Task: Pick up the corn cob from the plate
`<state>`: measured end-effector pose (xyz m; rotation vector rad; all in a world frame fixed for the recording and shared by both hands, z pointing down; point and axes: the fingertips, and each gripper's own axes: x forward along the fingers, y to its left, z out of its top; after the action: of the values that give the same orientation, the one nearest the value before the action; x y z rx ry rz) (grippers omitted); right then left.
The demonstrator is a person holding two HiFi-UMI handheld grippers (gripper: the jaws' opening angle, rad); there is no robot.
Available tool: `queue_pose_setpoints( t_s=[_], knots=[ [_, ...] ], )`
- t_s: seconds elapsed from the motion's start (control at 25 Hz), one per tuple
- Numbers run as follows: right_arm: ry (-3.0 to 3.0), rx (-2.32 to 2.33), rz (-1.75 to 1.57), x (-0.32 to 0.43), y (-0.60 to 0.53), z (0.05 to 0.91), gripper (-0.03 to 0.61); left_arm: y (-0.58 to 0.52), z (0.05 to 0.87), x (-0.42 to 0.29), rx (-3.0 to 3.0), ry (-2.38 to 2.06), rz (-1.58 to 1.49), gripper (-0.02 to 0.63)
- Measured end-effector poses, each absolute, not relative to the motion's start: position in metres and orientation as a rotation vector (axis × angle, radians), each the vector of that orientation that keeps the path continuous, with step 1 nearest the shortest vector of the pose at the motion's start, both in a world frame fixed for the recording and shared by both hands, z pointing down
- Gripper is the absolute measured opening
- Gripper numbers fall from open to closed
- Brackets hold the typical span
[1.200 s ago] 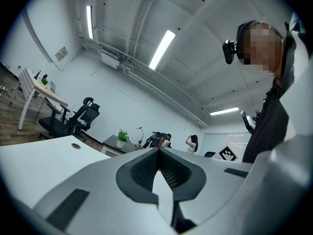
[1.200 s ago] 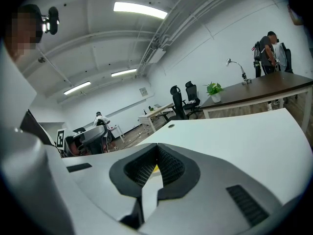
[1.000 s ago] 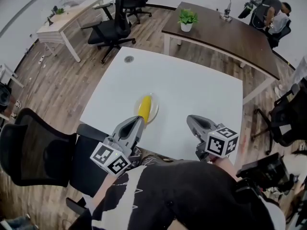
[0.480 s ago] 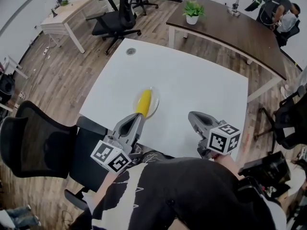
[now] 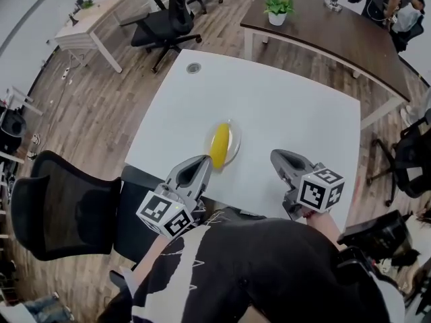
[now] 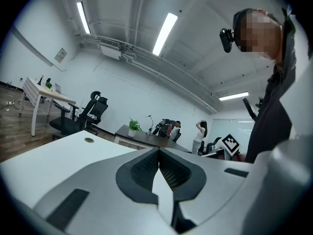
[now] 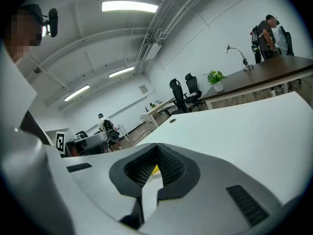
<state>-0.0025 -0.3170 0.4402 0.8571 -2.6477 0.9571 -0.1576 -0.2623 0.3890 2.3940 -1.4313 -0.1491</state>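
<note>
A yellow corn cob lies on a small clear plate near the front edge of the white table. My left gripper is shut and empty, its tip just left of the cob's near end. My right gripper is also shut and empty, a short way right of the plate. In the left gripper view the left gripper shows its pads meeting, with only the table top beyond. In the right gripper view the right gripper has a sliver of the yellow cob showing behind its closed pads.
A black mesh office chair stands at the table's left front corner. A dark wooden desk with a potted plant is behind the table. More chairs and a light desk are at the back left, and people at the back right.
The head view has swung, so table and plate now sit further right in the picture. Both grippers have drifted slightly over the table's front edge and stay shut. The cob has not moved.
</note>
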Motion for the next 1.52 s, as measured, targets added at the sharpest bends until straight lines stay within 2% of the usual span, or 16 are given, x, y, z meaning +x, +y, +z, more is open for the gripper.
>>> queue_pose_setpoints(
  t_s=[0.28, 0.4, 0.52, 0.64, 0.76, 0.84, 1.08, 1.52],
  knots=[
    [-2.607, 0.933, 0.960, 0.000, -0.313, 0.444, 0.015, -0.311, 0.447, -0.166, 2.318, -1.429, 0.114, 0.015],
    [-2.591, 0.996, 0.957, 0.012, -0.317, 0.445, 0.015, -0.330, 0.482, -0.163, 2.272, -1.395, 0.196, 0.041],
    [-2.568, 1.058, 0.964, 0.025, -0.320, 0.448, 0.015, -0.340, 0.504, -0.164, 2.227, -1.383, 0.256, 0.133],
    [-2.548, 1.108, 0.983, 0.038, -0.322, 0.451, 0.015, -0.341, 0.519, -0.162, 2.196, -1.395, 0.320, 0.170],
    [-2.537, 1.144, 0.988, 0.046, -0.324, 0.454, 0.015, -0.344, 0.536, -0.161, 2.160, -1.401, 0.398, 0.270],
    [-2.533, 1.162, 0.988, 0.052, -0.327, 0.453, 0.015, -0.347, 0.543, -0.158, 2.149, -1.402, 0.442, 0.295],
    [-2.513, 1.197, 0.991, 0.065, -0.328, 0.453, 0.015, -0.352, 0.560, -0.148, 2.125, -1.367, 0.539, 0.345],
    [-2.468, 1.262, 0.970, 0.085, -0.321, 0.455, 0.015, -0.352, 0.595, -0.142, 2.088, -1.241, 0.670, 0.371]
  ],
)
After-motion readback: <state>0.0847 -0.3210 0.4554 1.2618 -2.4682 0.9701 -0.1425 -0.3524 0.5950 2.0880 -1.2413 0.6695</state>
